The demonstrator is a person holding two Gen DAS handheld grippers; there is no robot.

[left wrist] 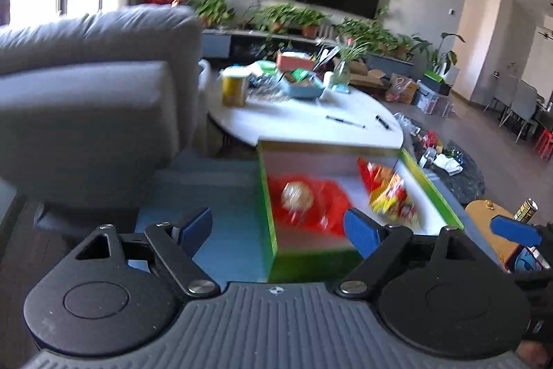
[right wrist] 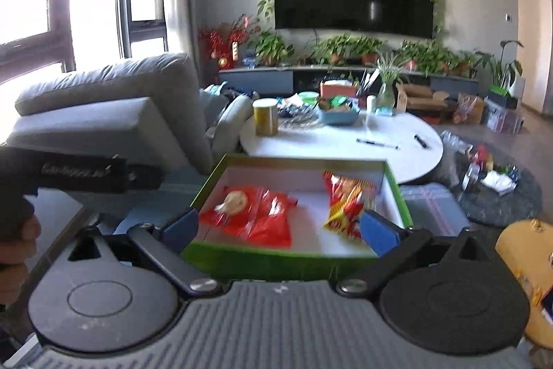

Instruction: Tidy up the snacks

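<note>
A green box with a white inside lies low in front of both grippers. In it a red snack packet lies on the left and a red-and-yellow packet on the right. My left gripper is open above the box's near left corner, with nothing between its blue pads. My right gripper is open too, its fingers spread about as wide as the box's near wall and touching neither packet. In the right wrist view the left gripper's black body shows at the left, held by a hand.
A grey sofa stands close on the left. Behind the box is a round white table with a yellow canister, a blue bowl and pens. A yellow object and a can are at the right.
</note>
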